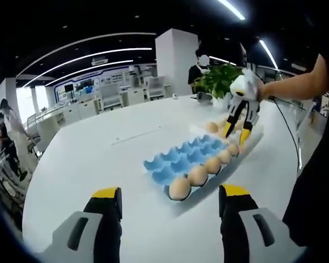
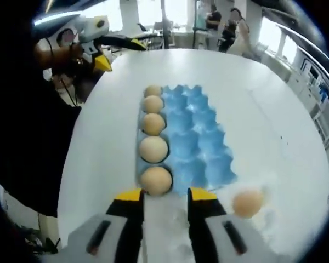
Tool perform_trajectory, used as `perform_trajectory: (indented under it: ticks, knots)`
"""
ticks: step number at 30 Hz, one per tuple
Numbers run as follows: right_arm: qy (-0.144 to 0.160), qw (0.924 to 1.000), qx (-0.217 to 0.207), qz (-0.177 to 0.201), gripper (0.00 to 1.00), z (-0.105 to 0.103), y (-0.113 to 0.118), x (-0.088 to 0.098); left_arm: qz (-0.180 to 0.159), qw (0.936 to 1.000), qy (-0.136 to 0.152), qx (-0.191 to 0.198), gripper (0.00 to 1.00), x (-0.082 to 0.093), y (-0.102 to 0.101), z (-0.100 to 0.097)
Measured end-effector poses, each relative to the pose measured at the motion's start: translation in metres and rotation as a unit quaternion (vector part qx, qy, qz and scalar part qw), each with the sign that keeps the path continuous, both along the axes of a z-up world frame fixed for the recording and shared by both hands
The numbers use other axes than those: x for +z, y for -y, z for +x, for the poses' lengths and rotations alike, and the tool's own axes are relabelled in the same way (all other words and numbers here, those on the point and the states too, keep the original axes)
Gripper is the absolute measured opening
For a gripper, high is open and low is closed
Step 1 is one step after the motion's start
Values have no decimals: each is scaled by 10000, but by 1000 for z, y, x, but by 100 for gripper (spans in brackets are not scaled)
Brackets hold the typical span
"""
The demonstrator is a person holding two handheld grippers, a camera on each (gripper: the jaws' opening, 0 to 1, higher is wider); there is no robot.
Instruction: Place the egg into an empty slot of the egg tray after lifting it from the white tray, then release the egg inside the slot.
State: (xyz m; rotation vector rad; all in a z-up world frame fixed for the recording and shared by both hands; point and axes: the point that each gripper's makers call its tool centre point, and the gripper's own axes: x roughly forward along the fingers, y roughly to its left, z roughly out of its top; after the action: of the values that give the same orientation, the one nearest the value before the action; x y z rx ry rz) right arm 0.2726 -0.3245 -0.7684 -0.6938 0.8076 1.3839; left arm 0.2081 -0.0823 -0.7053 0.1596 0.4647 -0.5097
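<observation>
Looking for writing first, I find none I can read on the trays, eggs or grippers.

From the left gripper view, my left gripper [image 1: 170, 200] hangs over the white table [image 1: 98, 153], jaws spread wide with nothing between them, short of the blue egg tray [image 1: 178, 156]. Across the tray, a bare forearm comes in from the right and its hand [image 1: 266, 90] holds my right gripper [image 1: 237, 134] tilted steeply down over the white tray [image 1: 252, 143].

From the right gripper view, the right gripper [image 2: 165, 200] has its yellow-tipped jaws parted and gripping nothing, with white tray surface showing in the gap. The nearest tray egg [image 2: 156, 180] sits just beyond the left tip; I cannot tell whether they touch.

5 eggs fill the tray's left column in that view; the other slots I can see are bare blue. The loose egg [image 2: 247, 202] lies on the white tray, just right of the right jaw and apart from it. In the left gripper view, another egg [image 1: 211, 127] rests beyond the blue tray's far end.
</observation>
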Motion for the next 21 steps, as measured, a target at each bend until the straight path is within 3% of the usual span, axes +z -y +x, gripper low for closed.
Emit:
perform_trajectory:
  ticks: [3,9,13,21]
  knots:
    - [109,9997,-209,105,30,10,5,6,-1,10000,5,-2,73,1,0,0]
    - [713,9946,-713,246,28,47,15,19,6,10000,-9,8,73,0,-1,0]
    - [682,9939,-849,181,28,54,19,14,-8,10000,-4,36,72,0,-2,0]
    - [741,9927,-906,-292,28,59,33,-6,-5,10000,-35,51,71,-1,-4,-1]
